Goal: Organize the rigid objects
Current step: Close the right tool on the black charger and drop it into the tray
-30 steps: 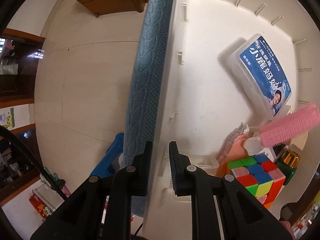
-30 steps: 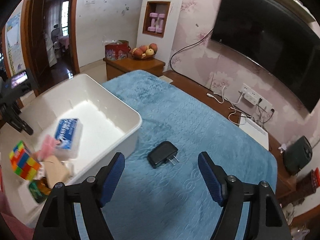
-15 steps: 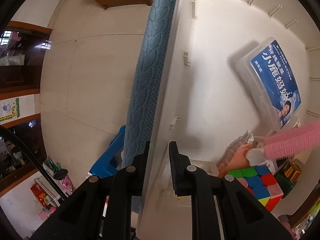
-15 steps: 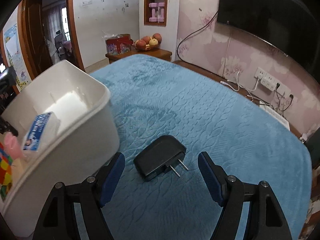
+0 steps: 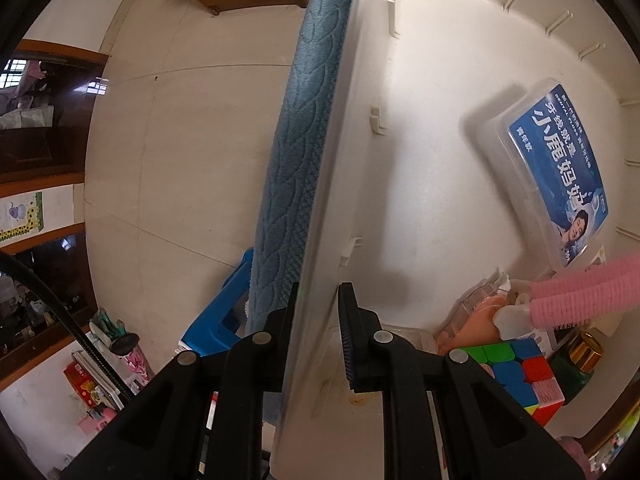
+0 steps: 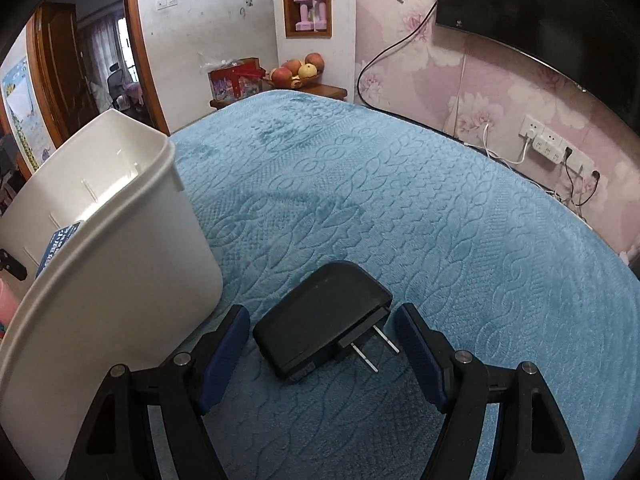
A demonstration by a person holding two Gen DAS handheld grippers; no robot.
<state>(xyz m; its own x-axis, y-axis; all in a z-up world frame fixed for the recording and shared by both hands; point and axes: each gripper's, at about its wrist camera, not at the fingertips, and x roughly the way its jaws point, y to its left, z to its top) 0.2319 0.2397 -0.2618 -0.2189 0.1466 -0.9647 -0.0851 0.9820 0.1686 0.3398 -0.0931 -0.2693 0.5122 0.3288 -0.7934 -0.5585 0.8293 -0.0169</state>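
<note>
Looking at the left wrist view first: the left gripper [image 5: 318, 336] is pinched narrow on the wall of the white bin [image 5: 420, 184], bottom centre of frame, probably to steady it for loading. Lower right inside sit a floss box [image 5: 556, 176], pink roller [image 5: 580, 300] and puzzle cube [image 5: 516, 376].

Right wrist view: the right gripper [image 6: 322, 344] is spread wide, straddling the black charger [image 6: 320, 326] at bottom centre on the blue blanket [image 6: 400, 200], just beside the bin. Looks lined up to close on it.
</note>
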